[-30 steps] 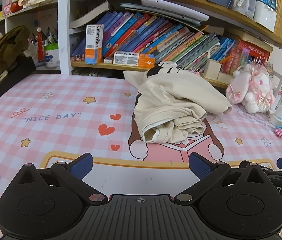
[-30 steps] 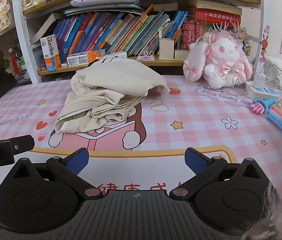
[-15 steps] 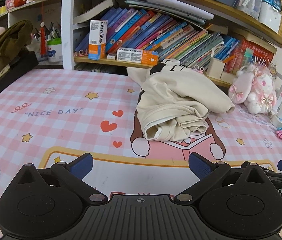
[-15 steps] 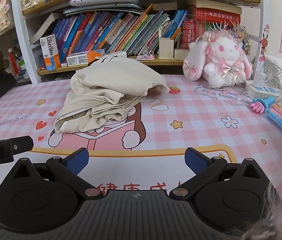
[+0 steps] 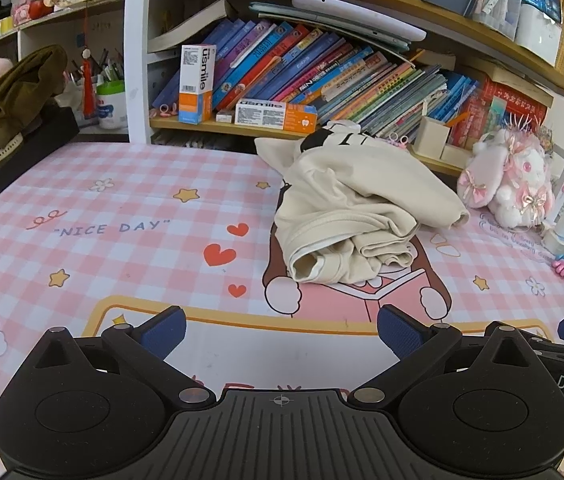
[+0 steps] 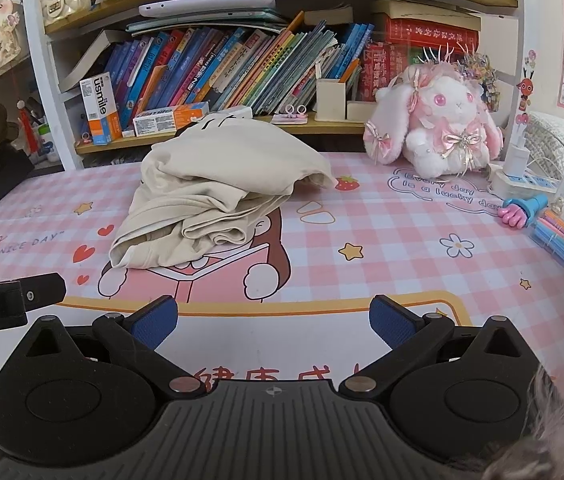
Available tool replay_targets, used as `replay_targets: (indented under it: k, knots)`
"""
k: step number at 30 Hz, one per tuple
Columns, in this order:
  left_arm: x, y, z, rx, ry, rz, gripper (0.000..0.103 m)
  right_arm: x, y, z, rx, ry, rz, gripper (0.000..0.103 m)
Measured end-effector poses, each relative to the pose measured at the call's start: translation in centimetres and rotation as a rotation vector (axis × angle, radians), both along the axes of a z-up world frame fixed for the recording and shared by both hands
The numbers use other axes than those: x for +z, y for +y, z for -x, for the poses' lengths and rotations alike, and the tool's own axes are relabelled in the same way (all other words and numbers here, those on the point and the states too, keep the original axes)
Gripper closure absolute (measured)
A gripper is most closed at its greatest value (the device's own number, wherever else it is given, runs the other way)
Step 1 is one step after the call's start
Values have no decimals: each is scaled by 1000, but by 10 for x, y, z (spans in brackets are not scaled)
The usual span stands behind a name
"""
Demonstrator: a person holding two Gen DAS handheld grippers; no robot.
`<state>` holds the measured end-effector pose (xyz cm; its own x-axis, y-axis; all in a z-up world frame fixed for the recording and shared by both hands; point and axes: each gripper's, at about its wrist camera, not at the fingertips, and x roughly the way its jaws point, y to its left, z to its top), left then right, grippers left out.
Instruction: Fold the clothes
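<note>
A cream garment [image 5: 356, 208] [image 6: 221, 184] lies crumpled in a heap on the pink checked table mat [image 5: 129, 216] [image 6: 394, 240], near the bookshelf. A black print shows at its far end. My left gripper [image 5: 279, 334] hovers open over the mat's near part, well short of the heap, with nothing between its blue pads. My right gripper [image 6: 273, 320] is open too and empty, level with the left one, the heap ahead and to its left. Part of each gripper shows at the edge of the other's view.
A bookshelf [image 5: 322, 76] full of books runs along the far edge. A pink plush rabbit [image 6: 438, 120] sits at the back right, with a power strip [image 6: 522, 184] and pens [image 6: 558, 236] at the right edge. Dark olive clothing [image 5: 9, 100] lies at the far left.
The left view has shifted slightly, so the heap sits a little further right and lower in frame. The right gripper has hardly moved. Both stay open.
</note>
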<state>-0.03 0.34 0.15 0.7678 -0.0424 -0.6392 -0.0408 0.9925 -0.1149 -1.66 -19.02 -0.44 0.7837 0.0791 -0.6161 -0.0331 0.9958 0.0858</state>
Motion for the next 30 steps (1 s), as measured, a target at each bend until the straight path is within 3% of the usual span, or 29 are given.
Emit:
replay_targets:
  k: [30]
  knots:
    - [-1,-3,-1,8,14,-20,0,-1,-2,-2,-8,9,-13,0]
